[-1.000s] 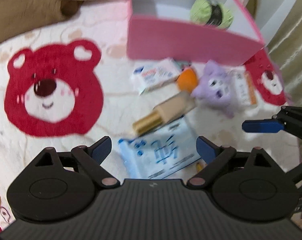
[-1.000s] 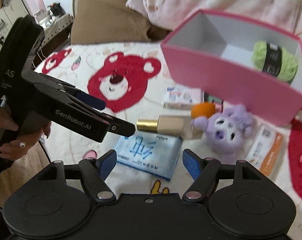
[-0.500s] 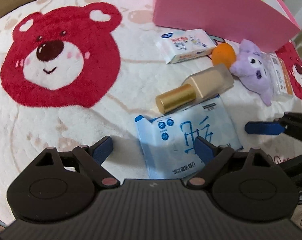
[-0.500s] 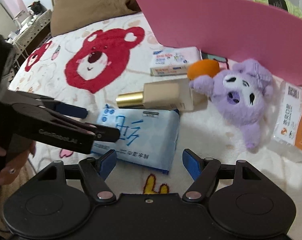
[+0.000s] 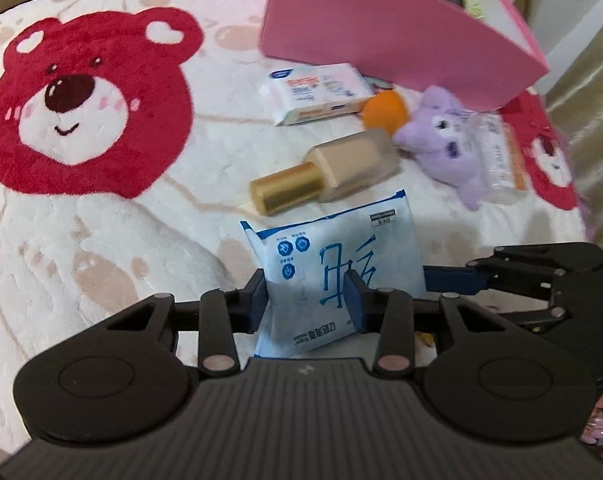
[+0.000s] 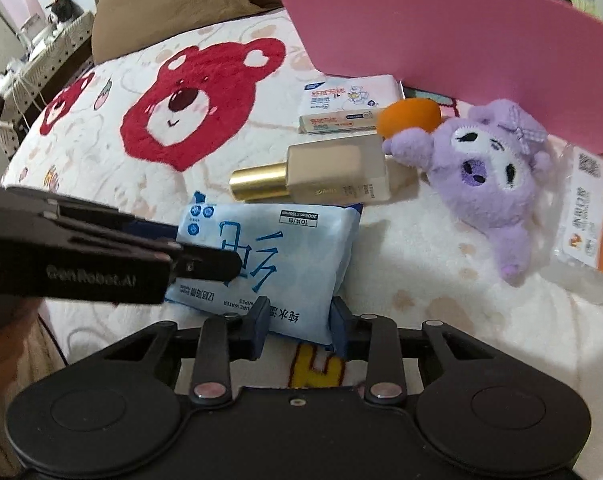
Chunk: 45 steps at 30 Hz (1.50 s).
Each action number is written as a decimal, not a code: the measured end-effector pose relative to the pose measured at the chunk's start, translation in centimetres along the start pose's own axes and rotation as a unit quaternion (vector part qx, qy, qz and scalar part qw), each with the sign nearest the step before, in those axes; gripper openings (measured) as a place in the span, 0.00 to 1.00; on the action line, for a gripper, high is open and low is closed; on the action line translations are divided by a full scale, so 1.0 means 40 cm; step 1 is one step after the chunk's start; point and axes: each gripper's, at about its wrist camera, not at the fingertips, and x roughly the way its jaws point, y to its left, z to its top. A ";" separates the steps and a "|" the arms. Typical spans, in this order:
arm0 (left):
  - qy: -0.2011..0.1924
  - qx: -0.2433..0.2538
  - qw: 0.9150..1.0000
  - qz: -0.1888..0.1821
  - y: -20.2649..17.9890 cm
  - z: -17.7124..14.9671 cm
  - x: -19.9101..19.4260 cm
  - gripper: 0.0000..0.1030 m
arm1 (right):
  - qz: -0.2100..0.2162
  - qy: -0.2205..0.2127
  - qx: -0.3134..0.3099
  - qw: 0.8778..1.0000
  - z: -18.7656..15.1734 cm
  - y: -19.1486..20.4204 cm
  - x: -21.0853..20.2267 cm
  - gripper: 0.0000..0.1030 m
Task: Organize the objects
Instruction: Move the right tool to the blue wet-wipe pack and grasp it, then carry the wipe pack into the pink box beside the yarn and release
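Pinching the wipes pack (image 5: pixel 333 264) at its near edge, the left hand-held gripper (image 5: pixel 306 300) is nearly closed. The right hand-held gripper (image 6: pixel 297 326) clamps another edge of the same pack, lying on the blanket (image 6: pixel 441 280).

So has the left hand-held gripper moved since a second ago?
Yes. The left hand-held gripper came forward and down onto the blue wipes pack, nearer the gold-capped bottle, and closed on it.

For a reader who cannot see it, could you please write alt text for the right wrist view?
The right gripper pinches a blue wipes pack that the left gripper also grips, on a bear-print blanket. Beyond lie a gold-capped bottle, purple plush and pink box.
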 end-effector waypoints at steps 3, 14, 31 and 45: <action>-0.008 0.018 1.000 -0.016 -0.026 0.002 -0.040 0.38 | -0.013 -0.005 -0.009 1.000 -0.003 0.008 -0.054 0.39; -0.067 0.038 0.996 -0.050 -0.117 0.041 -0.177 0.38 | -0.054 -0.090 -0.038 0.994 0.032 0.020 -0.236 0.45; -0.139 0.078 0.984 -0.078 -0.290 0.288 -0.298 0.38 | -0.089 -0.166 -0.018 0.982 0.188 -0.099 -0.451 0.49; -0.102 0.031 0.993 -0.055 -0.286 0.495 -0.028 0.38 | -0.103 -0.092 0.020 0.990 0.395 -0.330 -0.260 0.49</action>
